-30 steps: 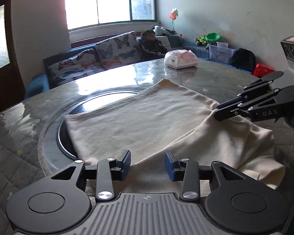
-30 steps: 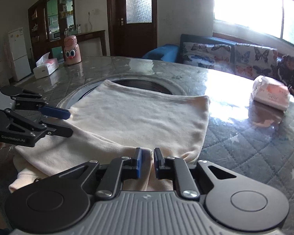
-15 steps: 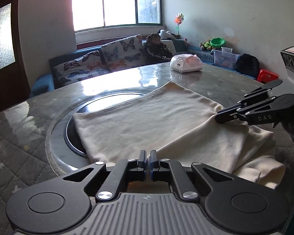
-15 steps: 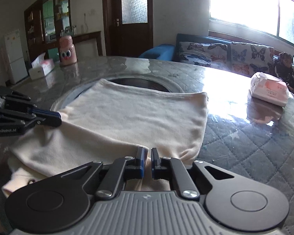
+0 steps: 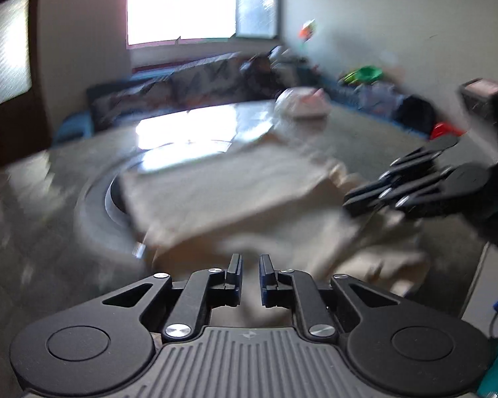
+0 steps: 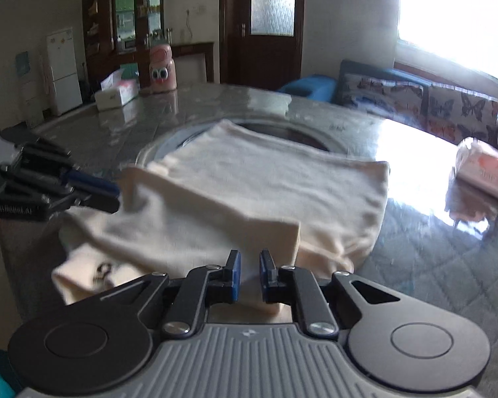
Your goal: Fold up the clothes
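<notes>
Both grippers, left gripper [image 5: 250, 272] and right gripper [image 6: 249, 273], now lift the cream garment [image 6: 265, 185], jaws slightly apart around cloth — slack grip could drop the fold.

A large grey table [image 6: 431, 265] with a glossy quilted-pattern top is carrying everything, and a round dark inset ring [image 6: 282, 129] is showing at its middle. A cream garment [image 6: 265, 192] is lying folded across that ring and reaching toward the near edge. A pink-and-white packet [image 6: 481, 169] is sitting on the right side, while a white tissue box [image 6: 116, 94] and a pink cartoon-eyed bottle [image 6: 162, 69] are standing together at the far left.
</notes>
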The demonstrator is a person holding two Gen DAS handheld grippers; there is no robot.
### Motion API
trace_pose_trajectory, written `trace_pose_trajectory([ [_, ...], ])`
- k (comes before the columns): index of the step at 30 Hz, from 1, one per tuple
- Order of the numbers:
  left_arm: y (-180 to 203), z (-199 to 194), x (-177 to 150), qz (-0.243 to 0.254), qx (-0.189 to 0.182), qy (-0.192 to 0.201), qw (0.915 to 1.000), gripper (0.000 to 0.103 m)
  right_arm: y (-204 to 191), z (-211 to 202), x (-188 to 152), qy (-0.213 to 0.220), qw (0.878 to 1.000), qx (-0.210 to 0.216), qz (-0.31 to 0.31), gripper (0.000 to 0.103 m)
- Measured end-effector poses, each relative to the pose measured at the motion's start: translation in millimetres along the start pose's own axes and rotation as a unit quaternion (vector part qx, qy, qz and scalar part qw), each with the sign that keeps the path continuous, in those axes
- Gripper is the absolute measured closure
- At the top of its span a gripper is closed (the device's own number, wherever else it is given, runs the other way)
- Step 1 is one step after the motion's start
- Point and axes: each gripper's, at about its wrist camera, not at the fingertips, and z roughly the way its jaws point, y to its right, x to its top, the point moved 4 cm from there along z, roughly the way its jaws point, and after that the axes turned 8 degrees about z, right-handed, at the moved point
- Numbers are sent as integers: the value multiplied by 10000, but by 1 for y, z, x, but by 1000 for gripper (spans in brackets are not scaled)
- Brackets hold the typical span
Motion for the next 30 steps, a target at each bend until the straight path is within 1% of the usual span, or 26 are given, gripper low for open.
trace_pose_trajectory([
  [2,-9,-8,-13,-260,84,-35,9996,92,-1,-2,-5,-56,10000,0,-32,92],
  [5,-20,-22,-27,-437,315,-153,9984,91,-3,-5,-12,-139,9999,1,-79,91],
  [7,-25,-28,-31,-515,385,-180,9978,88,-4,-6,-14,-171,9998,-2,-103,91],
  [17,-19,16,25,-533,-81,143,9984,88,-1,11,22,130,9999,-76,-69,91],
  [19,-18,24,34,-532,-162,191,9983,88,2,21,27,125,9998,-130,-20,91],
  [22,-19,28,30,-489,-172,120,9986,89,15,37,22,-127,9995,-264,103,91],
  [27,-21,34,23,-418,-188,1,9990,86,12,18,14,-81,9998,-181,-40,91],
  [30,-20,32,20,-370,-160,-40,9992,85,9,12,0,-161,9995,-212,-190,91],
])
